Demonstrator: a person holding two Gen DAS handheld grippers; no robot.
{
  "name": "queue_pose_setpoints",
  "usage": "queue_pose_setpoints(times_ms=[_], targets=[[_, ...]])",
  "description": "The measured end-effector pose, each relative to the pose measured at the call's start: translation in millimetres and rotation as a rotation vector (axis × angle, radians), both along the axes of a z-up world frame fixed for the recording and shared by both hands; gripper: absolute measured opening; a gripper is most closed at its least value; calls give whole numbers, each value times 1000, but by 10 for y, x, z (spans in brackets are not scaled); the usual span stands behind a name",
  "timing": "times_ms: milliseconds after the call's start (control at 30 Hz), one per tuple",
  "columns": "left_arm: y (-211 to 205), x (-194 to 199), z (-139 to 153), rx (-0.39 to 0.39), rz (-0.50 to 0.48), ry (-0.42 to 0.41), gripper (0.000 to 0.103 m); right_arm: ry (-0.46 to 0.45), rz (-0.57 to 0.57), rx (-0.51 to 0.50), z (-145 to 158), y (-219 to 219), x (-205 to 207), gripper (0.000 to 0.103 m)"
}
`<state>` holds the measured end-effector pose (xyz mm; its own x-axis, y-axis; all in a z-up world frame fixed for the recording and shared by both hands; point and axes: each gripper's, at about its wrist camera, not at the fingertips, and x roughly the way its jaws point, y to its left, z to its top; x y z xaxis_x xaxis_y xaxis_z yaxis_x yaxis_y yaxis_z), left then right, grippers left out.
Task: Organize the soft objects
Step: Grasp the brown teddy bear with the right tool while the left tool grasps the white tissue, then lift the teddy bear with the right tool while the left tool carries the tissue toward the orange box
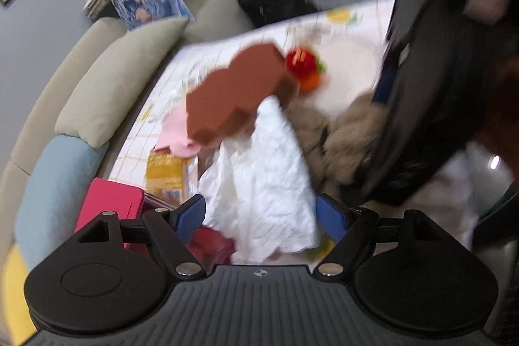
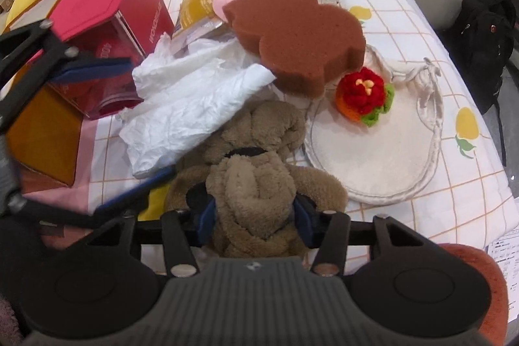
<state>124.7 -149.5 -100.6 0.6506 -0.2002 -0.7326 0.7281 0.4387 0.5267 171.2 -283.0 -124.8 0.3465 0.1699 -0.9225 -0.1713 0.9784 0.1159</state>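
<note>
Pink box (image 2: pixel 110 12) beside yellow packet (image 2: pixel 198 8)

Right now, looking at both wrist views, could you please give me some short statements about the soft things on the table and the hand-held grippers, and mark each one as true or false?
1. The right hand-held gripper has the tan plush toy between its blue pads. True.
2. The left hand-held gripper is clamped on the brown sponge. False: its jaws stand wide open, with only the crumpled white cloth lying in front of them.
3. The red knitted flower lies on the cream round pouch. True.
4. The brown sponge sits inside the pink box. False: it rests on the pile beside the box, partly on the white cloth.
</note>
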Motion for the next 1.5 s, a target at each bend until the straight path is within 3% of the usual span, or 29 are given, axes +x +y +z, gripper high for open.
queue_pose_setpoints(times_ms=[167, 267, 333, 400, 567, 667, 700, 800, 833, 1133, 1267, 1367, 1500], targets=[[-74, 86, -99, 149, -59, -69, 91, 8, -7, 18, -12, -24, 4, 55], [-126, 166, -154, 229, -81, -40, 89, 10, -6, 18, -16, -27, 1, 56], [-177, 210, -207, 270, -103, -33, 83, 10, -1, 11, -22, -11, 4, 56], [-200, 210, -219, 268, -122, -15, 81, 25, -13, 12, -48, -36, 19, 56], [-214, 274, -245, 239, -99, 27, 62, 52, -53, 53, -83, -120, 70, 57], [-182, 311, -280, 228, -56, 32, 51, 55, -61, 63, -92, -134, 89, 58], [-179, 319, -292, 222, -43, 33, 42, 55, -63, 66, -92, -128, 91, 58], [-162, 318, -287, 175, -2, 28, 17, 49, -59, 60, -86, -104, 94, 58], [-156, 306, -269, 155, 13, 19, 14, 47, -57, 59, -81, -97, 92, 57], [-2, -63, 86, 34, 146, 47, 12, -1, -64, 62, 59, -88, 7, 51], [192, -254, 254, -55, 277, 129, 11, 0, -46, 101, 120, -75, -101, 49], [375, -381, 376, -136, 379, 213, 11, -24, -40, 73, 177, -29, -187, 48], [660, -516, 498, -291, 521, 367, 11, -26, -22, 79, 236, 15, -312, 48]])
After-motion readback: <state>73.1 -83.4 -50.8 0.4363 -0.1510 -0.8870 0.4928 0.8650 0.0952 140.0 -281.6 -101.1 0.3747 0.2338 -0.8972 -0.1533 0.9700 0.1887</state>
